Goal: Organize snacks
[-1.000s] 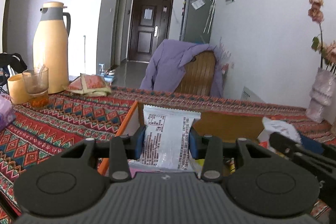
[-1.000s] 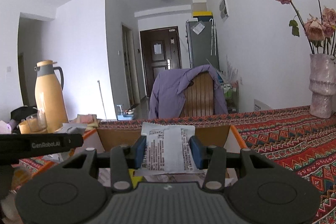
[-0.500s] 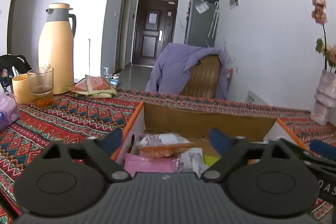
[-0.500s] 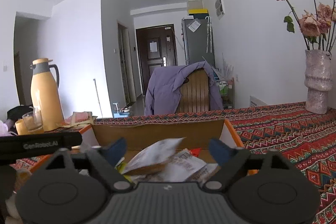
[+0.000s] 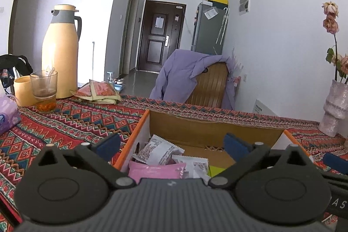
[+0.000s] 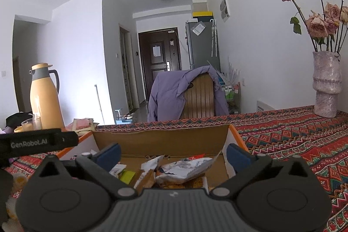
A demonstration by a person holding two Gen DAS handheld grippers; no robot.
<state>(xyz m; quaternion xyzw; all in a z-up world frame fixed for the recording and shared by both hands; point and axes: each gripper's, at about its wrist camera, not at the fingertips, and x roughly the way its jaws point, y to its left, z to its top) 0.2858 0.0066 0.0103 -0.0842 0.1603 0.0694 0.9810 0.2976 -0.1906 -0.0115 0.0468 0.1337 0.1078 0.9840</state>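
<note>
An open cardboard box with orange edges [image 5: 214, 131] [image 6: 161, 140] sits on the patterned tablecloth and holds several snack packets. In the left wrist view a white printed packet [image 5: 159, 150] and a pink packet [image 5: 155, 170] lie at its left side. In the right wrist view a white crumpled packet [image 6: 187, 167] lies in the middle. My left gripper [image 5: 171, 146] is open and empty just above the box. My right gripper [image 6: 173, 156] is open and empty above the box too.
A tan thermos [image 5: 61, 51], a glass [image 5: 44, 90], a yellow cup [image 5: 22, 90] and flat sachets [image 5: 99, 90] stand at the back left. A vase of dried roses [image 6: 326, 84] stands at the right. A chair with a purple jacket [image 5: 195, 79] is behind the table.
Both grippers opened and let go of their white packets, which dropped into the box. Both grippers have drawn back and up a little.
</note>
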